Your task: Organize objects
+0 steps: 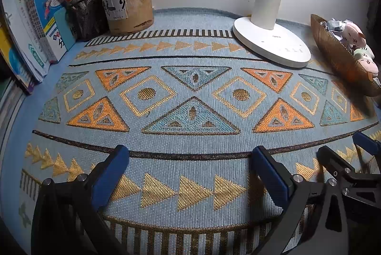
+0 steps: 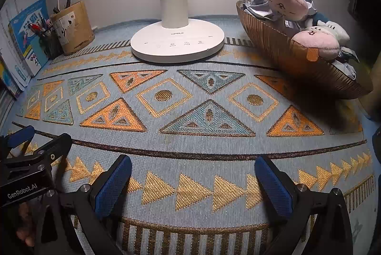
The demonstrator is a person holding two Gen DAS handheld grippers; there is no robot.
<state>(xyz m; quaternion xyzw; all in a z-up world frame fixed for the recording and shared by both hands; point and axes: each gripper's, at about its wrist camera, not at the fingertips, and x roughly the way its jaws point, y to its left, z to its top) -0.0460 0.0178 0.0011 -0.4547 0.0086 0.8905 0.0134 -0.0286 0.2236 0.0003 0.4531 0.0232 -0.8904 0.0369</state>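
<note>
Both grippers gape over woven mat — seemingly empty.

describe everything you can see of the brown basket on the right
The brown basket is a shallow, boat-shaped bowl with ribbed, pleated-looking walls, woven or paper-like. It rests on the patterned mat at the right, beside but apart from the white lamp base. It is heaped with pink plush toys and crumpled paper.

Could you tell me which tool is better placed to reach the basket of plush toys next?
Probably the right tool: the basket lies on its side of the mat, while the left tool sits farther away. Both are open and empty.
</note>
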